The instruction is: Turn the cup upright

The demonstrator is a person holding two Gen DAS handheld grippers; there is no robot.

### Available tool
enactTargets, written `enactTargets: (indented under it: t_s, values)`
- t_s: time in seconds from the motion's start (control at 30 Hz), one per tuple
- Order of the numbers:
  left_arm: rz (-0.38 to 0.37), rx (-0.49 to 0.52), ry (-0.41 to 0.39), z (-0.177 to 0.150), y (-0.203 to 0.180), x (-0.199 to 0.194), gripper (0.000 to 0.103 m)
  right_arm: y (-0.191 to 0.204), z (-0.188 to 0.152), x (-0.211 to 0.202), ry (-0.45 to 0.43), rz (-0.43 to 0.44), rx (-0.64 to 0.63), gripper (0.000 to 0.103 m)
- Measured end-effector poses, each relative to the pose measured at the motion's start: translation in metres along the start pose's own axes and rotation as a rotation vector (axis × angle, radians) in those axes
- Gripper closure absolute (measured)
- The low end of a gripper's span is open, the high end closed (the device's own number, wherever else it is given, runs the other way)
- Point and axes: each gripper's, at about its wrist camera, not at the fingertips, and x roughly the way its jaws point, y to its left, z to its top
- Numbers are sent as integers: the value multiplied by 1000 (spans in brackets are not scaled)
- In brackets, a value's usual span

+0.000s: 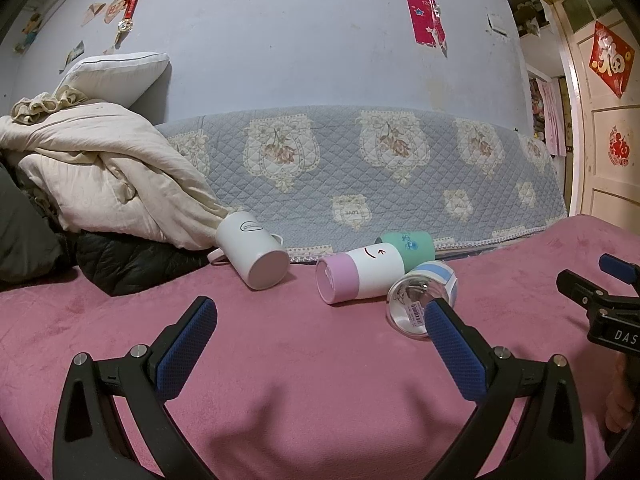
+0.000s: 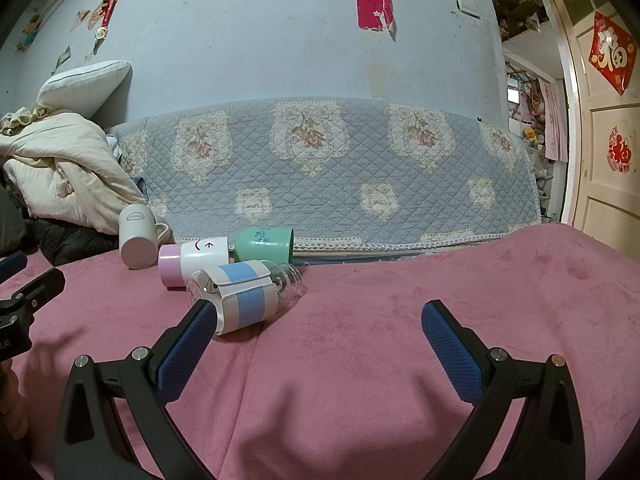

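Four cups are seen lying on their sides on the pink plush blanket (image 2: 400, 320), none upright yet. Nearest is the clear glass cup with a white-and-blue sleeve (image 2: 244, 296), just ahead of the right gripper (image 2: 320, 338) and next to its left finger; in the other view it's right behind the left gripper's (image 1: 320, 340) right finger. Further ahead are the pink-and-white smiley cup (image 1: 358, 276), the mint green cup (image 1: 410, 246) and the white ceramic mug with a handle (image 1: 256, 250).

Both grippers are spread wide, nothing held.

The glass is probably heavy-ish, slick and breakable, so it's best grabbed across the sleeve, where some grip is offered. The soft blanket could make it wobble once stood up. Nothing can be made out inside the cups; mostly their bases are shown.
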Motion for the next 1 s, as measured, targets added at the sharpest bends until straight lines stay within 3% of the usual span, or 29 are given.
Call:
enactTargets:
  t_s: [1.0]
  values:
    - [-1, 0, -1, 1, 1, 0, 0, 1, 1, 0, 1, -2, -2, 0]
